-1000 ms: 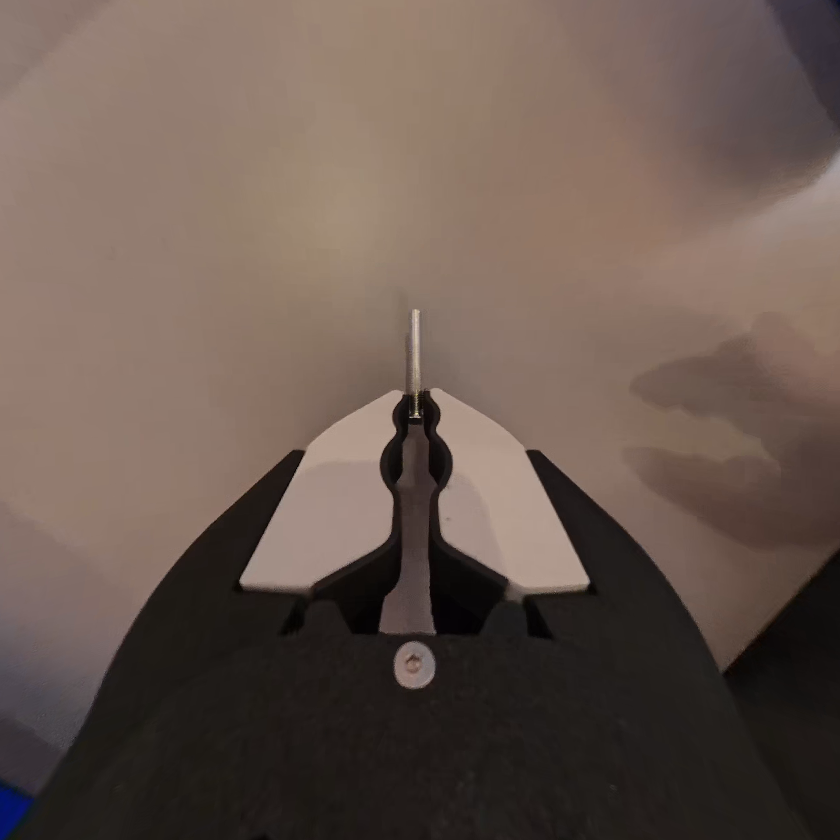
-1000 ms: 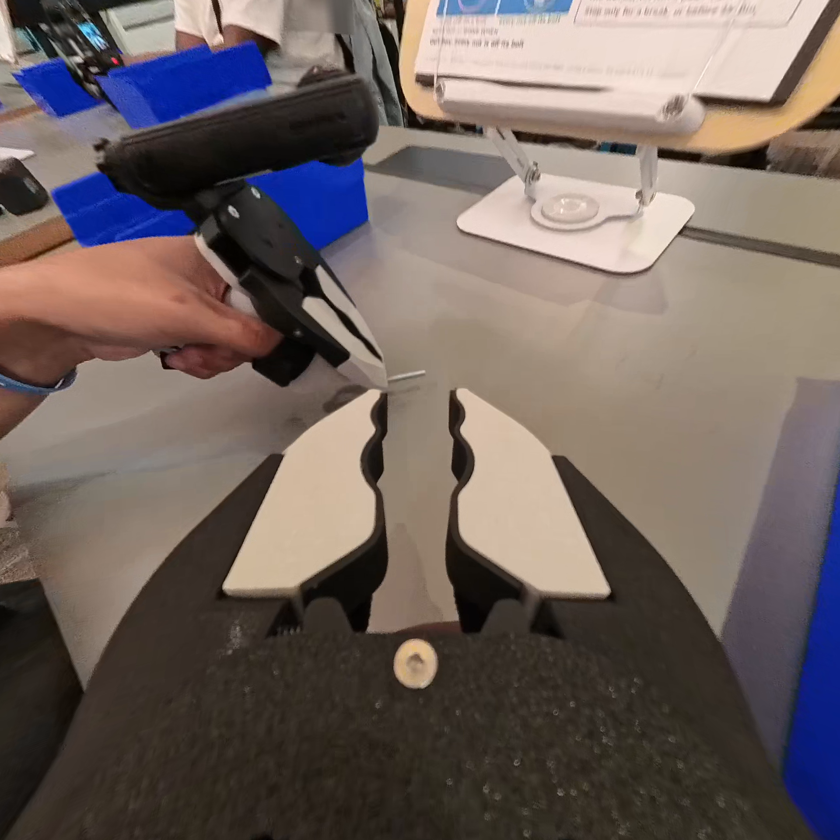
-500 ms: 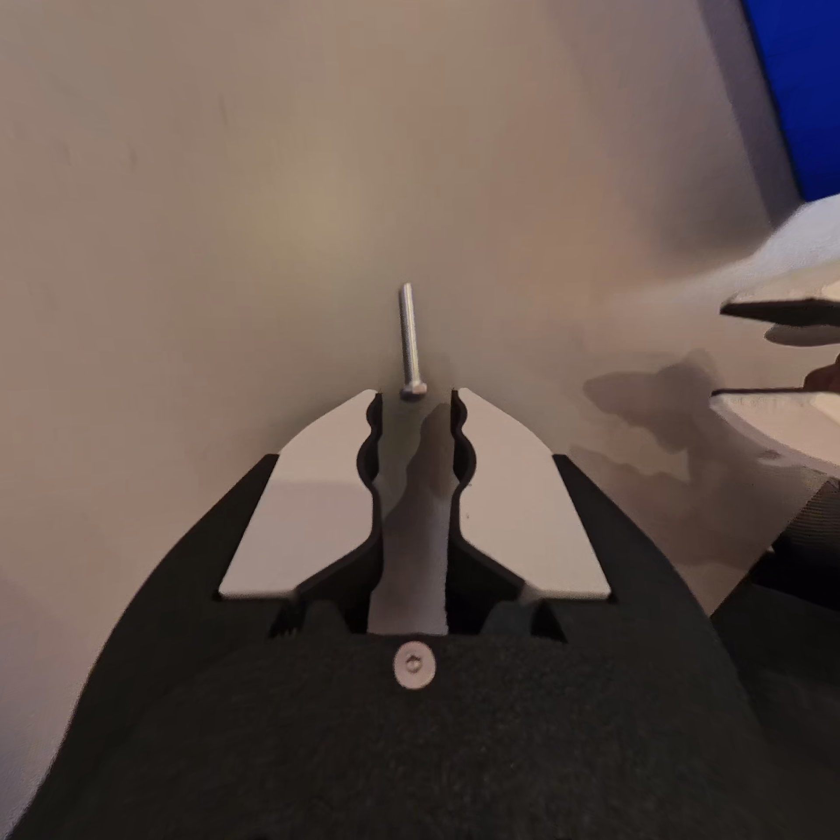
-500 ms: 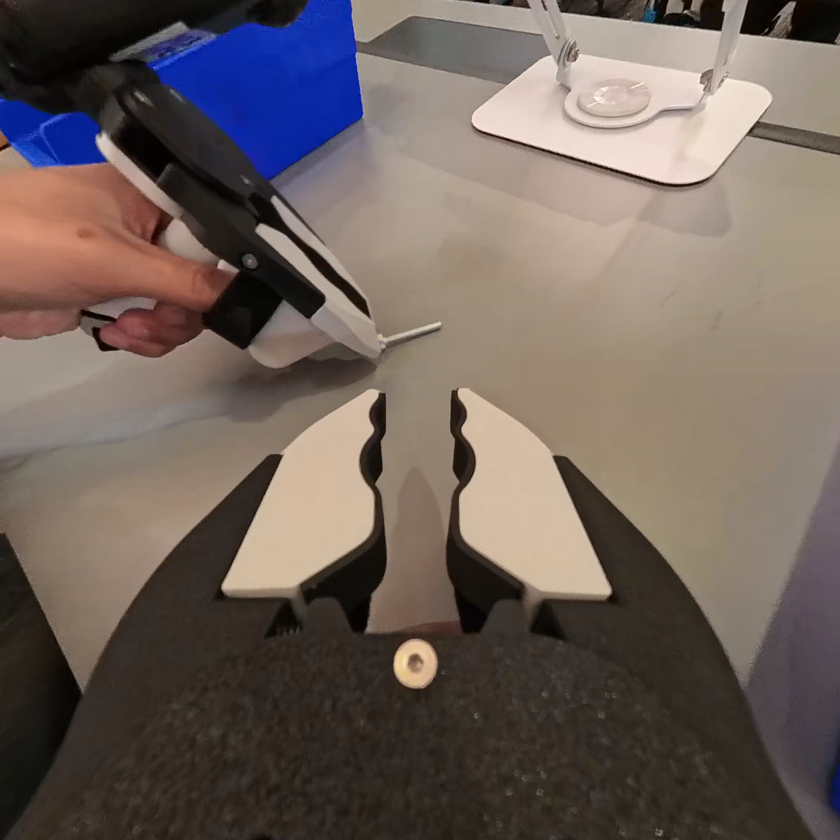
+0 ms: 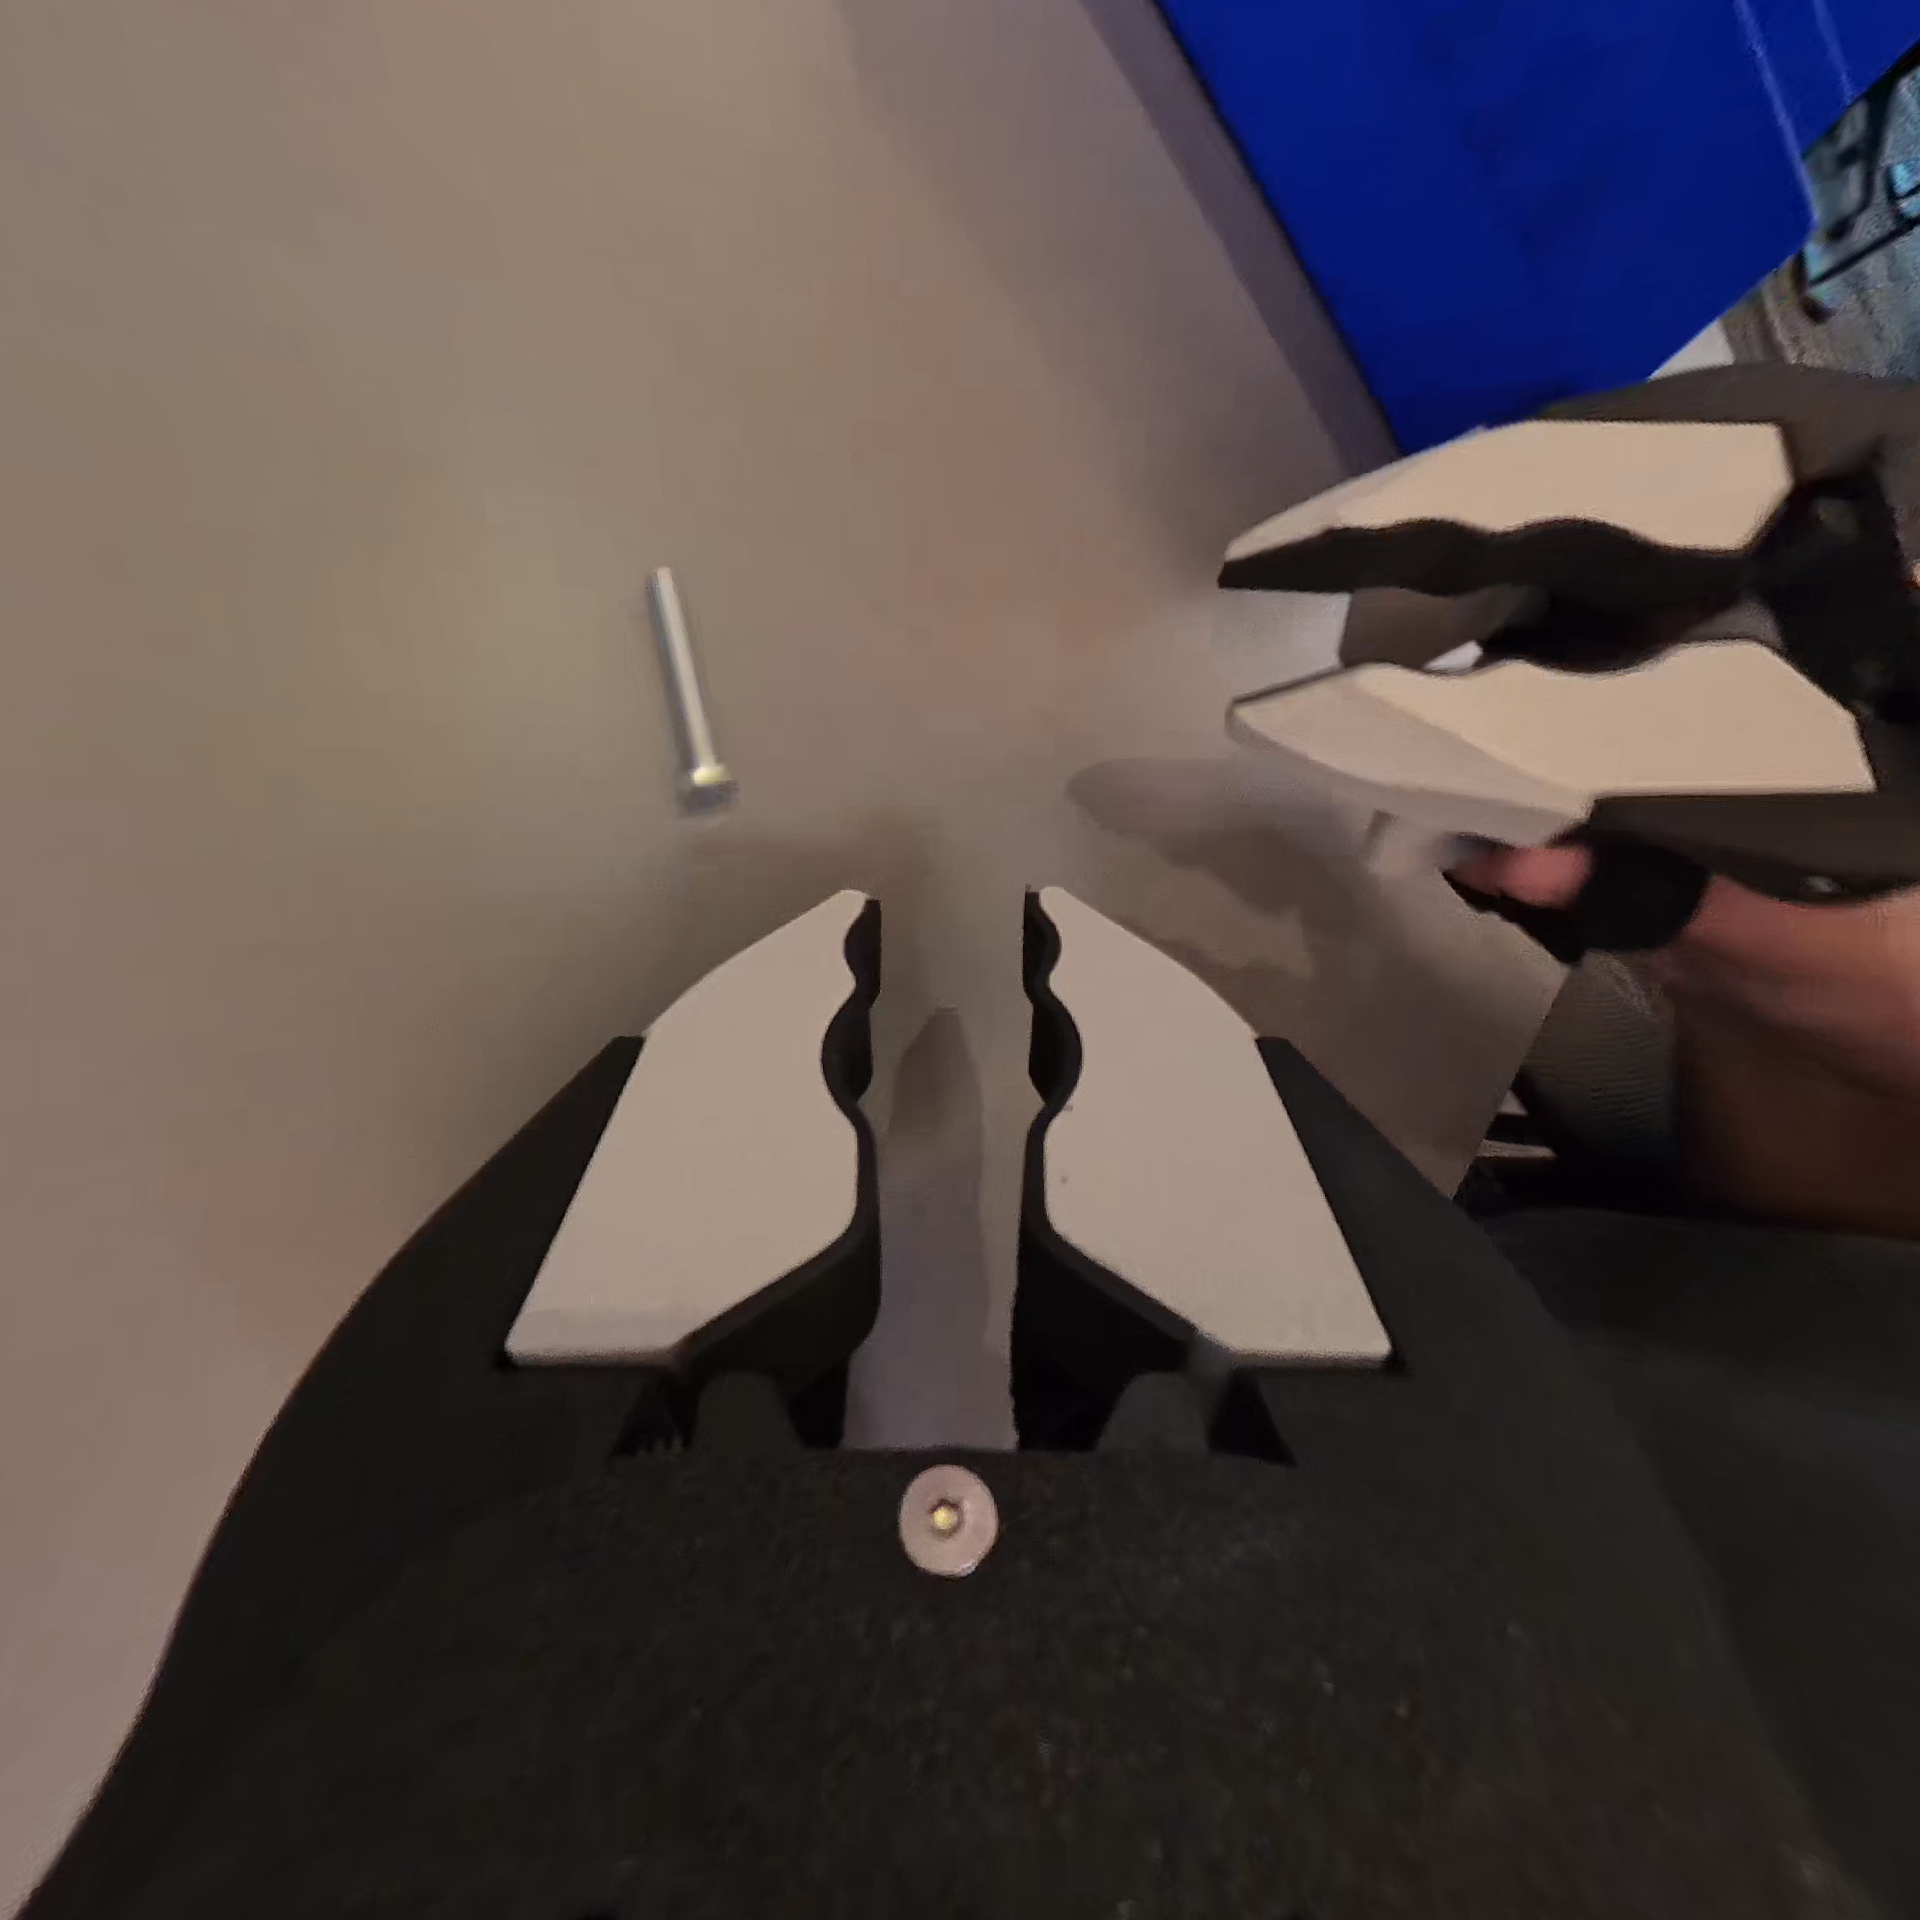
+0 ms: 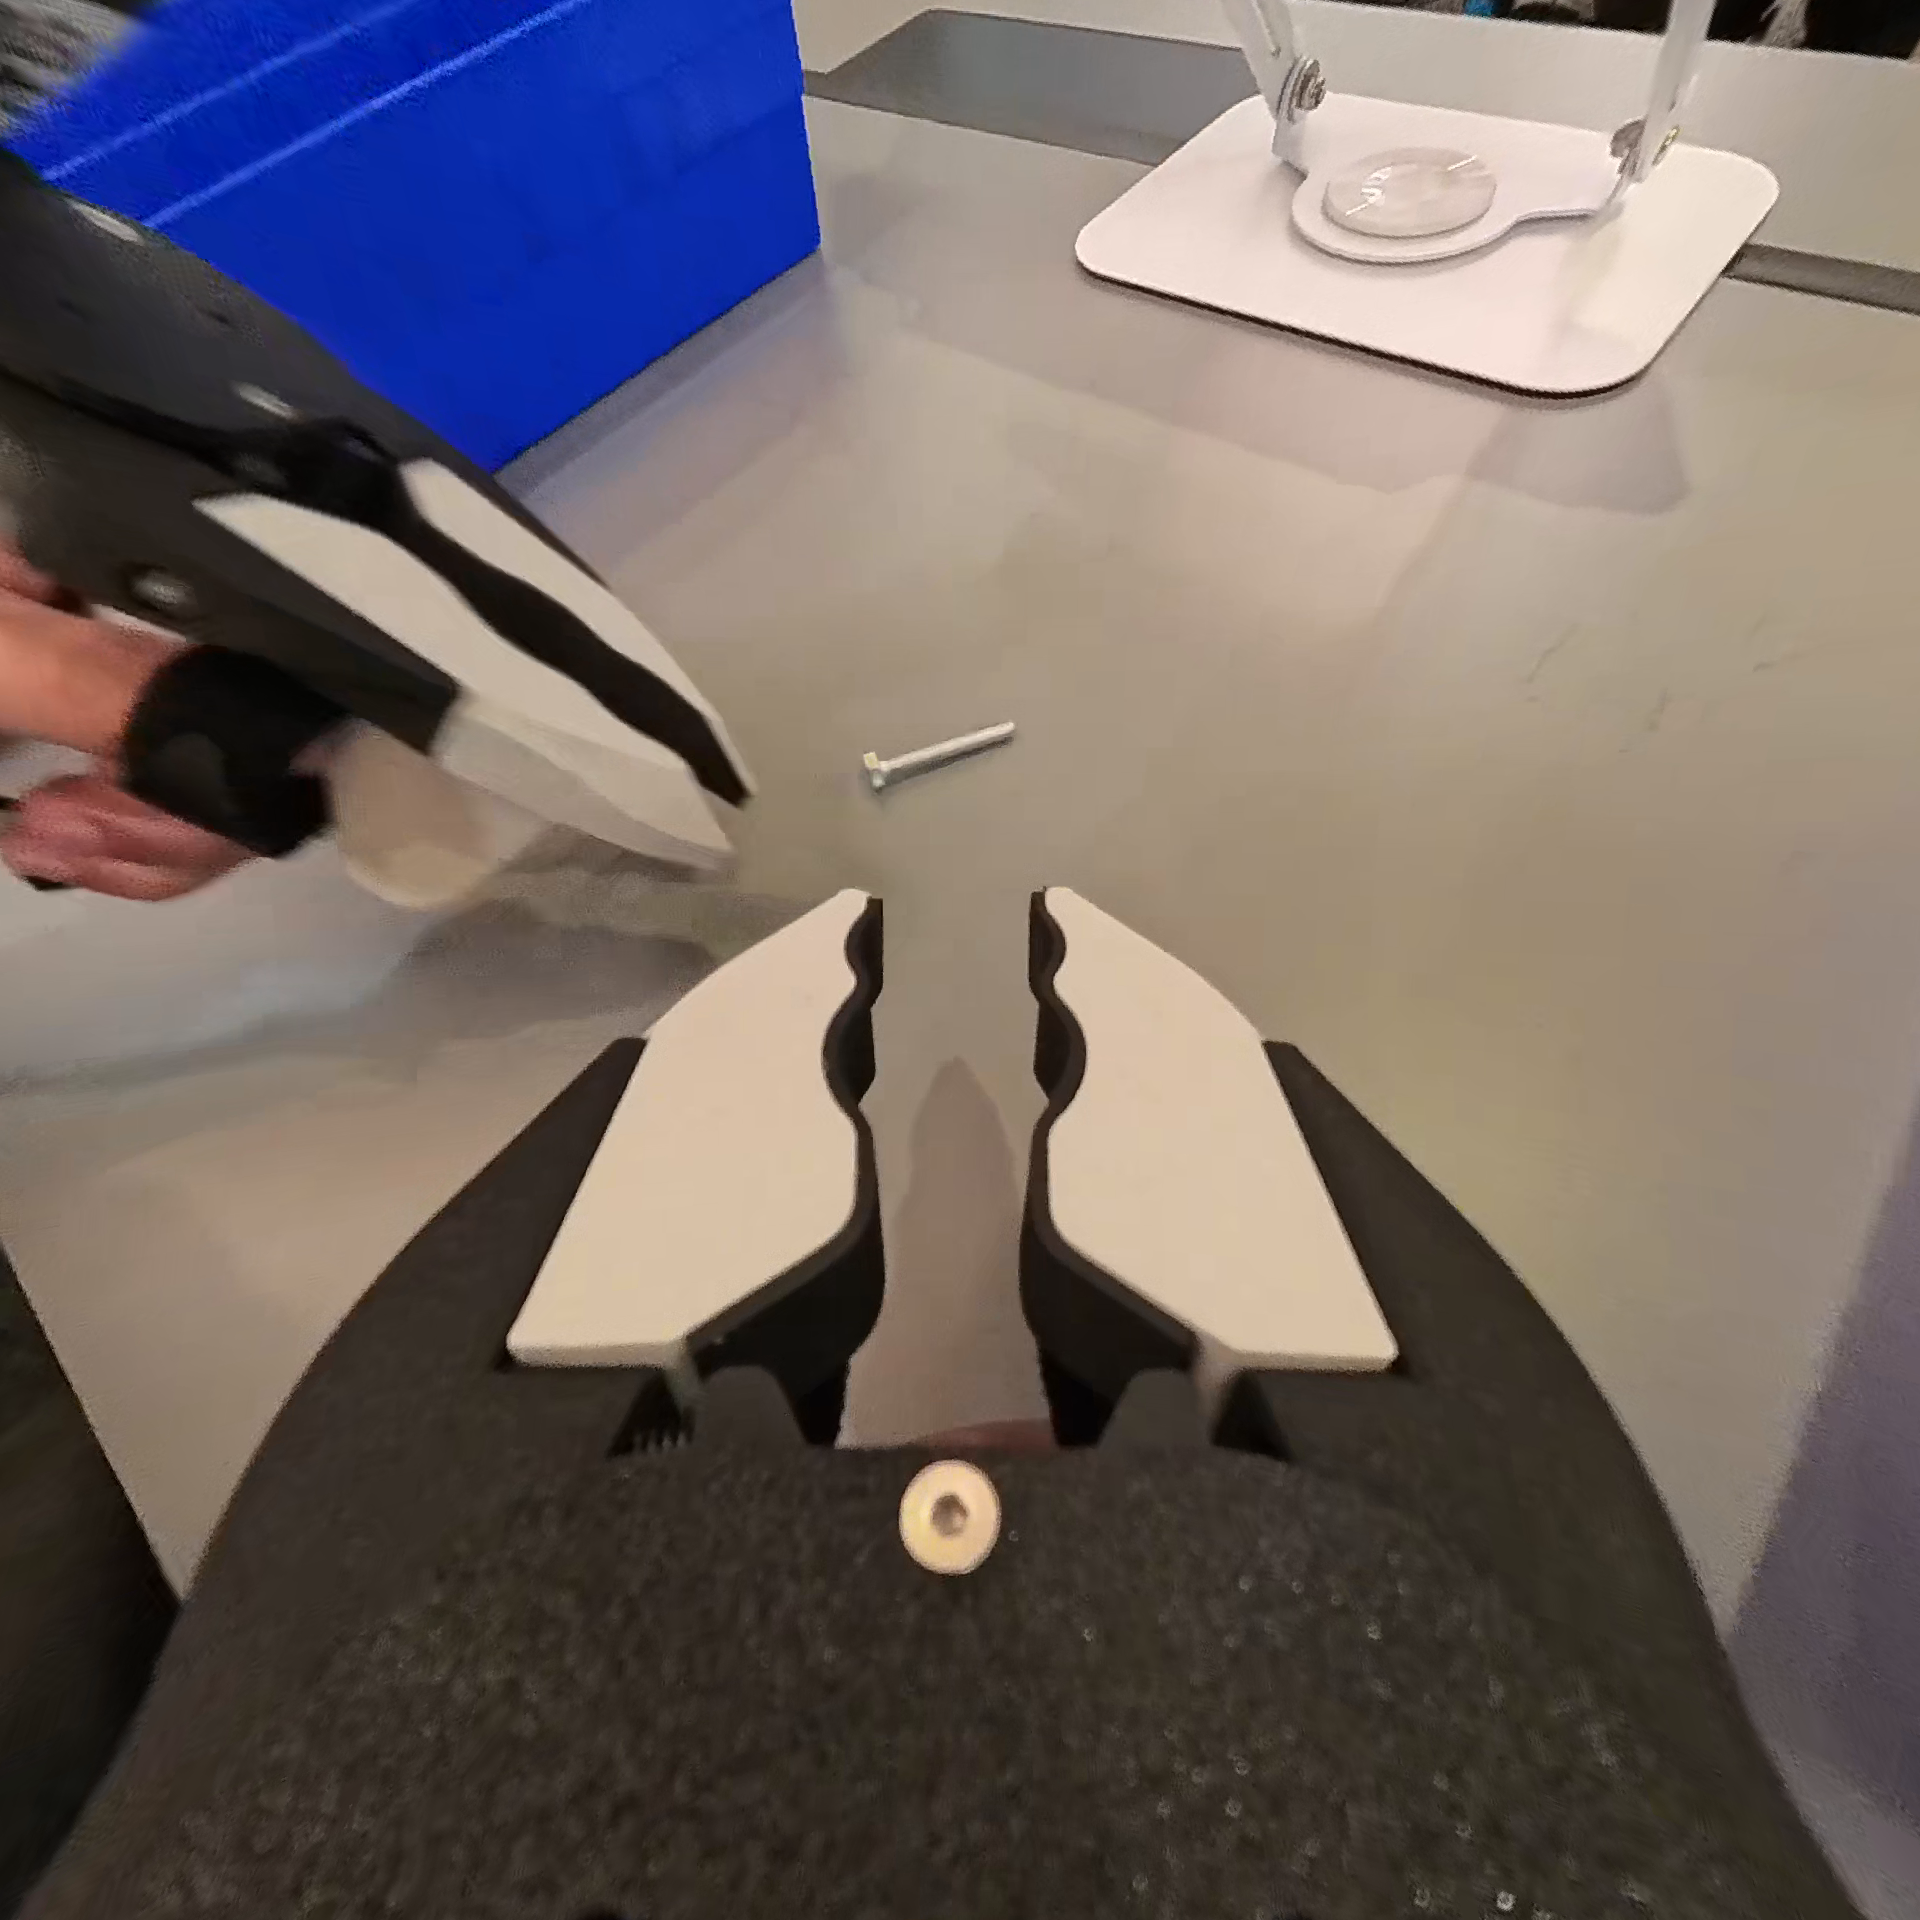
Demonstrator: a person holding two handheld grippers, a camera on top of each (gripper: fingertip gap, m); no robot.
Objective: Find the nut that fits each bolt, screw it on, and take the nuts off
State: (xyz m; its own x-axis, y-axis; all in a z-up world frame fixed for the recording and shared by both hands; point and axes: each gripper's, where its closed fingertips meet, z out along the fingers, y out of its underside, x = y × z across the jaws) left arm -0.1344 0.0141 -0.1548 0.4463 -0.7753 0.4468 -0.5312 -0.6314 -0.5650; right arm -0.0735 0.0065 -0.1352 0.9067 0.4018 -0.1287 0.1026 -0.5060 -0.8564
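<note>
Bare bolt lying loose on the grey table, both tongs gaping and empty

The bolt [image 6: 933, 755] is a small, stiff steel piece, likely light and smooth enough to roll or skid on the table [image 6: 1351, 831] if nudged; the shank just above the hex head looks the safest place to pinch, leaving the threaded end free for a nut. In the right wrist view it lies flat, just beyond the right gripper [image 6: 956, 899], long axis slanting from head at near left to tip at far right. The left gripper [image 5: 951, 894] has its jaws spread with nothing between them, the bolt near and to its far left; the right gripper is likewise parted and empty. No nut shows in either view. A blue bin [image 6: 468, 208] stands far left and a white stand base [image 6: 1455, 260] far right
</note>
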